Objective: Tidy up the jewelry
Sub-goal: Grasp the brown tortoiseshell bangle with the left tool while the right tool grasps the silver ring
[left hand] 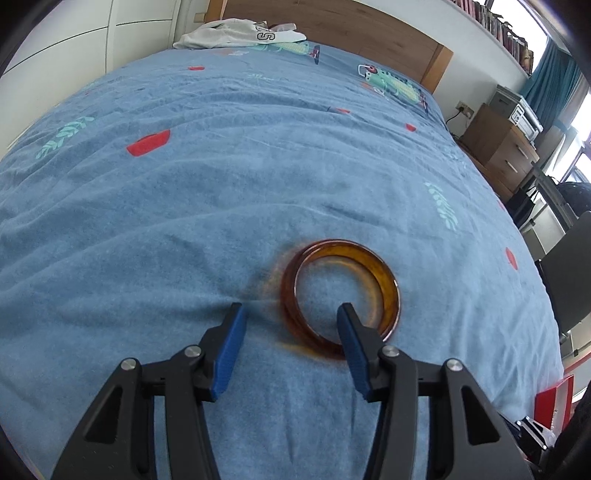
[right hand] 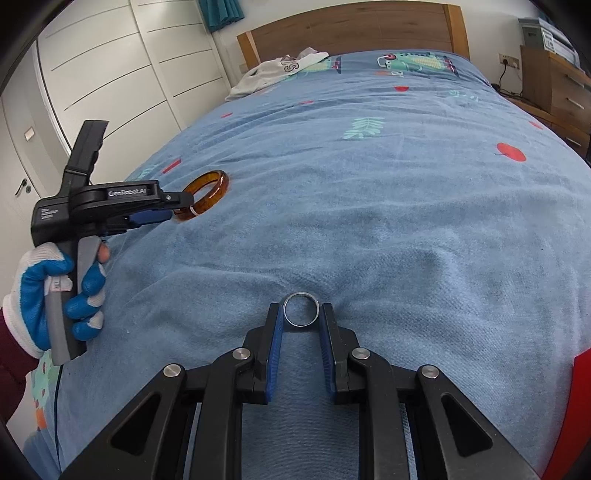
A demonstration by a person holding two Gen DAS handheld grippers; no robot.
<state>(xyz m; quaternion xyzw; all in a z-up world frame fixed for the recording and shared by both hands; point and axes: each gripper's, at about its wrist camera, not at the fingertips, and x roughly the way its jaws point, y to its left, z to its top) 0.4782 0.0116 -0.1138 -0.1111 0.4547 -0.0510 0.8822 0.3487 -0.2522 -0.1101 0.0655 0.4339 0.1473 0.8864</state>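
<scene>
An amber bangle (left hand: 341,295) lies on the blue bedspread (left hand: 184,221). My left gripper (left hand: 291,314) is open, its right finger inside the bangle's ring and its left finger outside, straddling the near-left rim. The right wrist view shows the bangle (right hand: 207,194) tilted up at the left gripper's tips (right hand: 175,208). My right gripper (right hand: 301,314) is shut on a silver ring (right hand: 301,308), held between its blue pads just above the bedspread (right hand: 369,221).
White clothing (left hand: 236,35) lies near the wooden headboard (left hand: 369,37). A wooden drawer unit (left hand: 498,147) stands right of the bed. A red object (left hand: 554,406) sits at the bed's near right edge. White wardrobe doors (right hand: 129,74) are at the left.
</scene>
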